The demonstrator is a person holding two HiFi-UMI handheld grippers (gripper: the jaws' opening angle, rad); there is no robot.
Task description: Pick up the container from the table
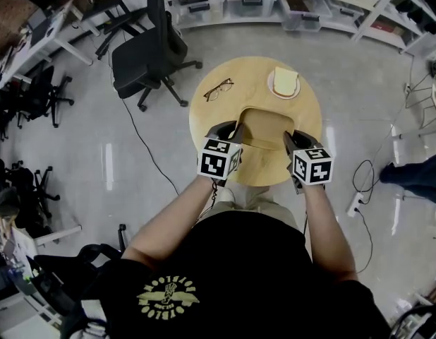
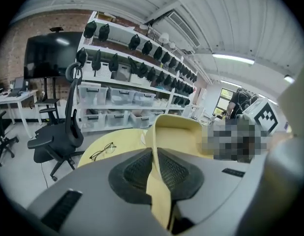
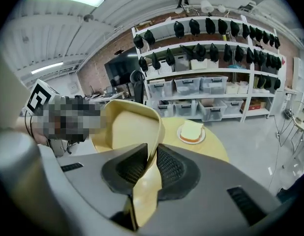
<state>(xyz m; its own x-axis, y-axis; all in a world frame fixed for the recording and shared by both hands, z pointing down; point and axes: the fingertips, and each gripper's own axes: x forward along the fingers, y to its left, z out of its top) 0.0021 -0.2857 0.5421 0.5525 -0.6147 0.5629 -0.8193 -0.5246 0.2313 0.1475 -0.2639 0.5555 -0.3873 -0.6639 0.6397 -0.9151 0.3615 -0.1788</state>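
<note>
Mouth-up container (image 1: 264, 126) over table (image 1: 306, 115), long axis seemingly left-right

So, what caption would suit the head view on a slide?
Left gripper and right gripper clamp the yellow container over the round table.

**Pale yellow over light wood**

Your container (image 1: 264, 127) is pale yellow, and the table (image 1: 204, 111) is light wood. The glasses (image 1: 218, 89) have dark frames. Your left gripper (image 1: 231, 130) and right gripper (image 1: 293, 138) are dark grey, with cubes patterned in black squares on white. Your shirt (image 1: 239, 260) is black with a yellow print.
</note>
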